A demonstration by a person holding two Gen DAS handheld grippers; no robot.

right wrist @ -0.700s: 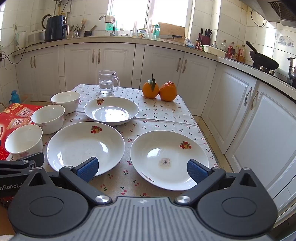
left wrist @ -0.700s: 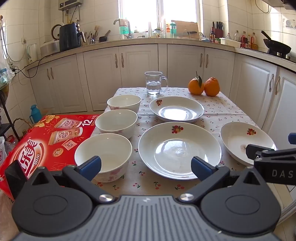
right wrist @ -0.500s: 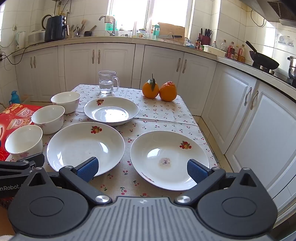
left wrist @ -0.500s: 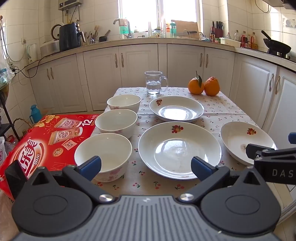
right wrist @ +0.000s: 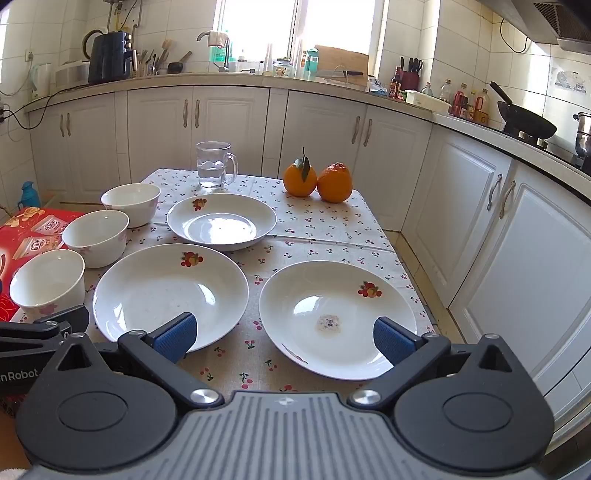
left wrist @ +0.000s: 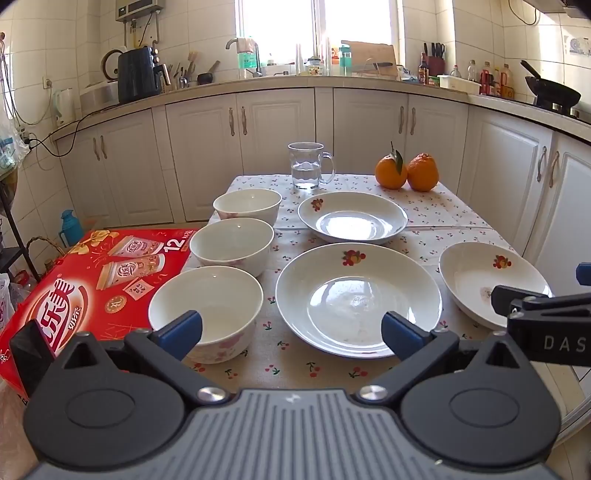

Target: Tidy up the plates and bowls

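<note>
The setting was a home kitchen. Beyond the fingers, white base cabinets (left wrist: 273, 147) ran under an L-shaped countertop (left wrist: 295, 82) along tiled walls. A sink faucet (left wrist: 243, 55) stood below a bright window (left wrist: 317, 26) straight ahead. Left of the fingers sat a black air fryer (left wrist: 138, 75); far right, a wok (right wrist: 524, 123) on a stove and a knife block (right wrist: 412, 77). Just ahead, a table with a cherry-print cloth (right wrist: 332, 229) carried crockery, a glass mug (right wrist: 214, 164) and two oranges (right wrist: 317, 179).

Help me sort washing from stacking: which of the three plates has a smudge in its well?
The near right plate, ahead of the right gripper; the other two look clean.
</note>
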